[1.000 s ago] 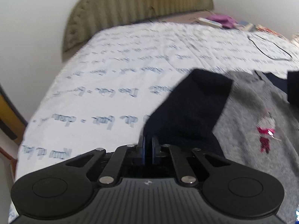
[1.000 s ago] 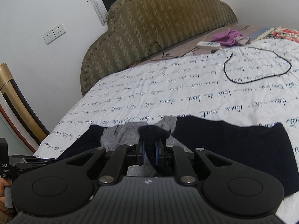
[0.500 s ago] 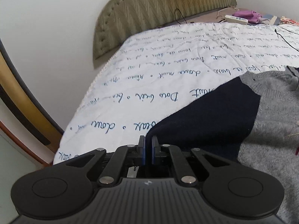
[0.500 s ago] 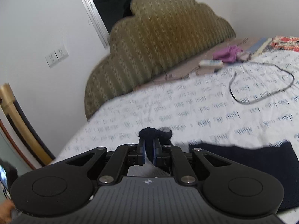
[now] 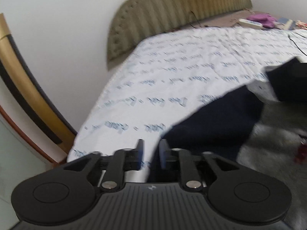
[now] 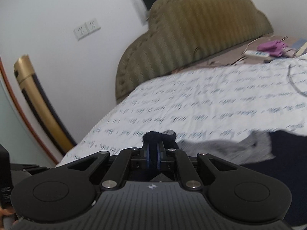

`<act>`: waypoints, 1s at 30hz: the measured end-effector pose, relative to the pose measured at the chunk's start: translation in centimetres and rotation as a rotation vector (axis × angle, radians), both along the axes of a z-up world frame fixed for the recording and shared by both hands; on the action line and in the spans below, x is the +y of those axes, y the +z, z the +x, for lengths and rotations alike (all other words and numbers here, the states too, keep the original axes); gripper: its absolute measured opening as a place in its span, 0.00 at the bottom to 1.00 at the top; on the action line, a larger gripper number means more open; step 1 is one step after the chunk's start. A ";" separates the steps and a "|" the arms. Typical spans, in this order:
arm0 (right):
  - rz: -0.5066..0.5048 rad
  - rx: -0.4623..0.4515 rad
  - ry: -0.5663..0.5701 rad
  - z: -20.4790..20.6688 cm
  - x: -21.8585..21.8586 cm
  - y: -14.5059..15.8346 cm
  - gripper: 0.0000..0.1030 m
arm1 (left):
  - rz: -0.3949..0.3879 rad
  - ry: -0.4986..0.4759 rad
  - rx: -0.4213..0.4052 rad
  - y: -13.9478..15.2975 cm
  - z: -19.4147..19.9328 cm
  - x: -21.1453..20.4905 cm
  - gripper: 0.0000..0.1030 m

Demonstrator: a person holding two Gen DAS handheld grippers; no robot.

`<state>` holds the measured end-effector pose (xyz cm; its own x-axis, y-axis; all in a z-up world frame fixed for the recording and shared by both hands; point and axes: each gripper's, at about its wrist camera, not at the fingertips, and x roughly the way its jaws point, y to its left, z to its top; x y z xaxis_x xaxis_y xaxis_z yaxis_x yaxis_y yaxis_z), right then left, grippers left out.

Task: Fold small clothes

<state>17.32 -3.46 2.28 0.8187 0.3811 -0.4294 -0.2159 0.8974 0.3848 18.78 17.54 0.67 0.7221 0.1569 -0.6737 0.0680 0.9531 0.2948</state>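
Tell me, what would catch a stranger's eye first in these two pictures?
Probably the small grey and navy sweater spread on the white bedsheet with blue handwriting print. Near the lens, the right gripper pinches a bunched fold of its dark fabric, while the left gripper has its jaws opening at the sleeve's edge, nothing pressed between them. Behind the bed rises an olive scalloped headboard.

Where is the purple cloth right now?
In both wrist views the purple cloth lies at the far upper right, on the brown strip by the headboard, beside a white power strip.
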 end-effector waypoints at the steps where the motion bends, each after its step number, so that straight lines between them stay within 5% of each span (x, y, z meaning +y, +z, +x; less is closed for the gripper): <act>1: -0.003 0.009 0.005 0.2 0.6 -0.3 0.12 | 0.008 -0.003 -0.002 -0.1 -0.3 -0.3 0.41; 3: -0.006 0.020 0.013 0.6 1.4 -0.7 0.12 | 0.035 -0.008 -0.036 -0.1 -1.0 -0.9 0.68; 5: -0.011 0.028 0.020 1.0 2.1 -1.1 0.12 | 0.072 -0.019 -0.074 -0.1 -1.7 -1.6 0.73; 12: -0.036 0.080 0.090 1.9 4.0 -2.2 0.13 | 0.110 -0.029 -0.056 -0.2 -2.6 -2.9 0.73; 15: 0.001 0.169 0.159 2.7 4.1 -3.4 0.25 | 0.100 0.019 -0.031 -0.2 -3.3 -2.1 0.75; 18: 0.095 0.181 0.197 2.2 2.8 -3.4 0.27 | 0.055 0.062 -0.028 0.4 -5.2 -0.2 0.75; 21: 0.053 0.175 0.176 1.7 2.4 -3.0 0.27 | -0.001 0.122 -0.033 1.3 -7.3 1.9 0.75; 25: 0.017 0.293 0.205 2.8 3.0 -4.8 0.32 | -0.076 0.225 -0.068 2.9 -9.9 4.5 0.75; 30: -0.072 0.132 0.256 -0.8 4.9 -2.5 0.31 | -0.135 0.401 -0.107 4.3 -13.2 8.2 0.75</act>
